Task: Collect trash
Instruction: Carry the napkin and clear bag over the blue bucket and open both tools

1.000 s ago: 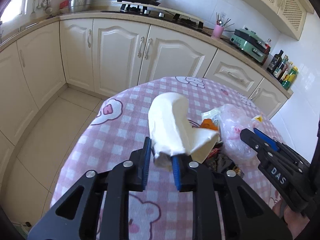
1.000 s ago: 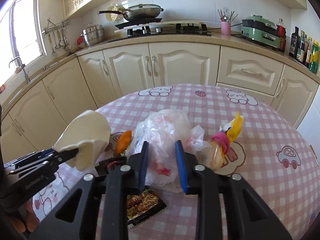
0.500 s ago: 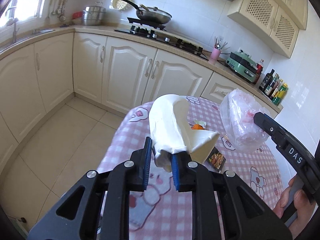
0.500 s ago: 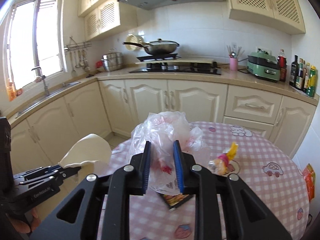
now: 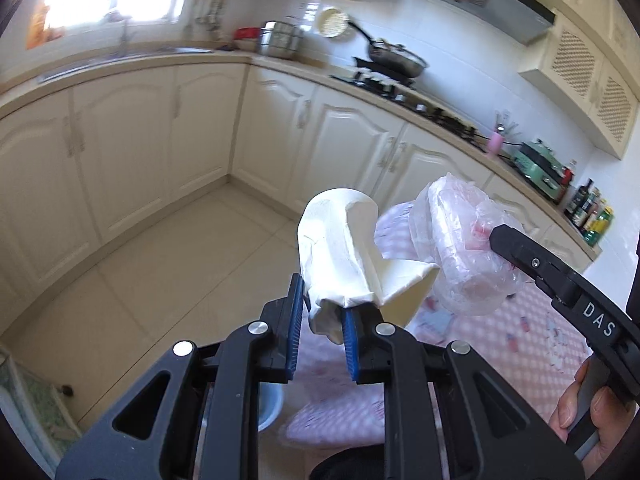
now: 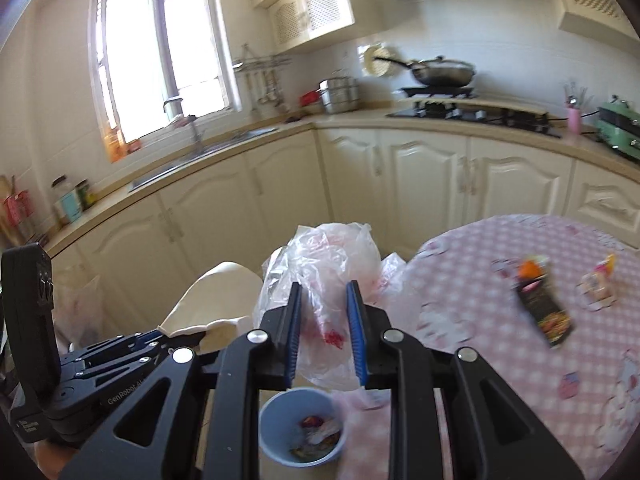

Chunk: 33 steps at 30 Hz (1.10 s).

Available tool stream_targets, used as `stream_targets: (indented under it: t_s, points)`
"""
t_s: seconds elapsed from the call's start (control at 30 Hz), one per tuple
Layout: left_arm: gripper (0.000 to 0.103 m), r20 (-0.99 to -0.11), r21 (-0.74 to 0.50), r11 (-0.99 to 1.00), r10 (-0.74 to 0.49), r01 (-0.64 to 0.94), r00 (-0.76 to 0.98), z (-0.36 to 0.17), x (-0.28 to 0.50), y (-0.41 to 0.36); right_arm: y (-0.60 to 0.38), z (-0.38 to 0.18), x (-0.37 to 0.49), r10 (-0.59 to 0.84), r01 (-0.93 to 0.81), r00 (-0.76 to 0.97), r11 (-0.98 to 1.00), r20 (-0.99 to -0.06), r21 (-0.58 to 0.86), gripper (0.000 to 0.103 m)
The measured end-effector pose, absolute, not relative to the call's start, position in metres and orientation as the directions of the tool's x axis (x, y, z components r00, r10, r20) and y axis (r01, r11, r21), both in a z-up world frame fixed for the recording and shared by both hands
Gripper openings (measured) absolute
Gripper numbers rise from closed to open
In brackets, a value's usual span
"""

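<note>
Both grippers, off the table (image 6: 500, 248) since a sec ago: left gripper (image 5: 320, 320) clamps paper (image 5: 340, 252), right gripper (image 6: 324, 332) clamps plastic bag (image 6: 328, 264), now above blue bin (image 6: 300, 428); drop looks next.

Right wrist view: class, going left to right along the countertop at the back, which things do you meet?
Faucet → steel pot → wok → pink utensil cup → green appliance.
</note>
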<state>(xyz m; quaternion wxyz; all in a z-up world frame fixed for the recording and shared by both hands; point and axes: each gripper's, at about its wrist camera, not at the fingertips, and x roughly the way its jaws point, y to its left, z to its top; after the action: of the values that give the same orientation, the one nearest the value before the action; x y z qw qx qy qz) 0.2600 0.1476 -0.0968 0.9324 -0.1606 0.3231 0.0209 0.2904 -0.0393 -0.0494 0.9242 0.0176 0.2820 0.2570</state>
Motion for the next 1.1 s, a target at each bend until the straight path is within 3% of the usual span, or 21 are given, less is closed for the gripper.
stream_targets:
  t_s: [0.27,0.53,0.7,0.83,1.1]
  points:
    - [0.017,-0.697,-0.283,0.903,0.038,-0.324,0.716,-0.16,0.23,0.215,0.056,-0.111,0.274,0.551,-0.563,0.567,0.802,-0.613,0.199,0.021]
    - [0.017,-0.773,-0.27,0.875,0.052,-0.401,0.633,-0.211,0.233,0.245,0.099,-0.175,0.29,0.523,-0.558,0.484,0.802,-0.702,0.213,0.022]
    - [0.017,-0.794,-0.272,0.872,0.036,-0.408,0.607,-0.228,0.242,0.248,0.107,-0.2,0.309,0.529,-0.534,0.457,0.806,-0.715,0.256,0.031]
    - [0.017,-0.808,-0.269,0.877,0.019,-0.398,0.589,-0.24,0.25,0.245,0.109,-0.217,0.32,0.518,-0.516,0.438,0.814,-0.735,0.266,0.032]
    - [0.017,-0.823,-0.27,0.887,-0.011,-0.374,0.568,-0.254,0.259,0.24,0.104,-0.224,0.315,0.464,-0.514,0.473,0.836,-0.749,0.193,0.038]
